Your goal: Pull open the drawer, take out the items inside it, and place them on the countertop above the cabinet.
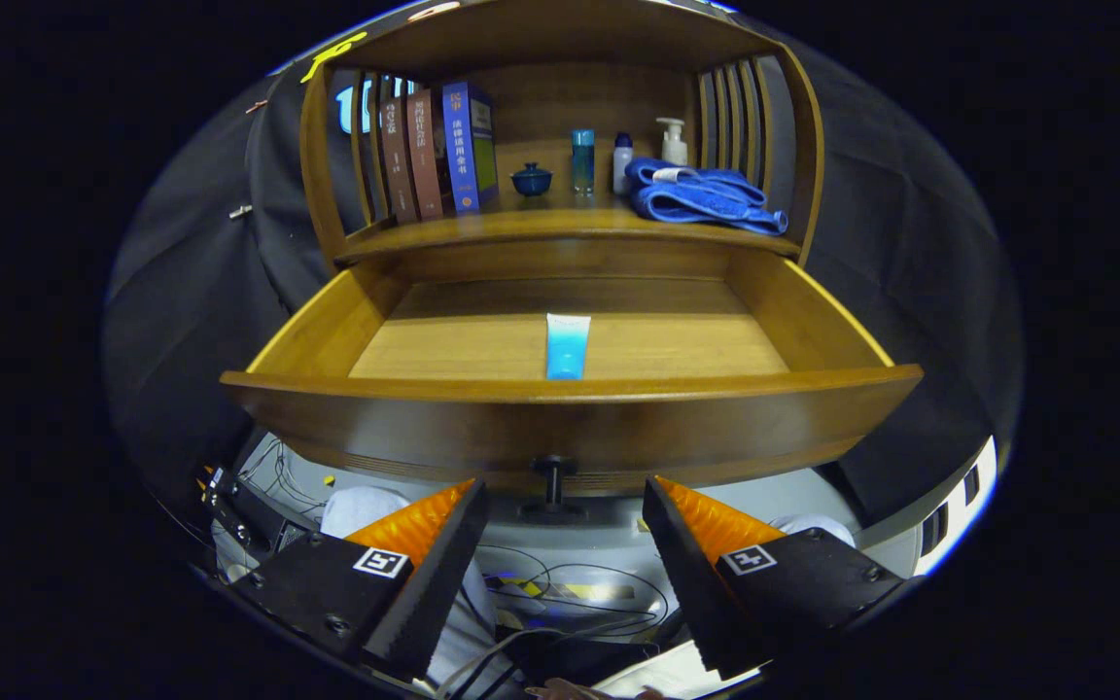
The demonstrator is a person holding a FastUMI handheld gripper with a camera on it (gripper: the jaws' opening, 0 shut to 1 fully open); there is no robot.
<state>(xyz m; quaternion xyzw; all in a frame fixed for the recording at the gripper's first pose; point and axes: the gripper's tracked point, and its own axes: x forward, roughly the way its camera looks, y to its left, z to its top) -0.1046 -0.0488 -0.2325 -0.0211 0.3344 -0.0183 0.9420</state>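
The wooden drawer (pixel 560 428) stands pulled out of the cabinet toward me. A blue tube (pixel 567 345) lies on its floor in the middle, lengthwise, close behind the front panel. The drawer's dark knob (pixel 553 478) sticks out from the front panel just ahead of my gripper (pixel 565 506). The gripper is open, its fingers spread to either side of the knob and touching nothing. Above the drawer runs the countertop (pixel 541 226) of the cabinet.
On the countertop stand several books (pixel 438 151) at the left, a small dark lidded bowl (pixel 531 180), a blue bottle (pixel 582 160), a small white bottle (pixel 622 160), a pump bottle (pixel 673 143) and a folded blue towel (pixel 706 199). Cables (pixel 560 593) lie on the floor below.
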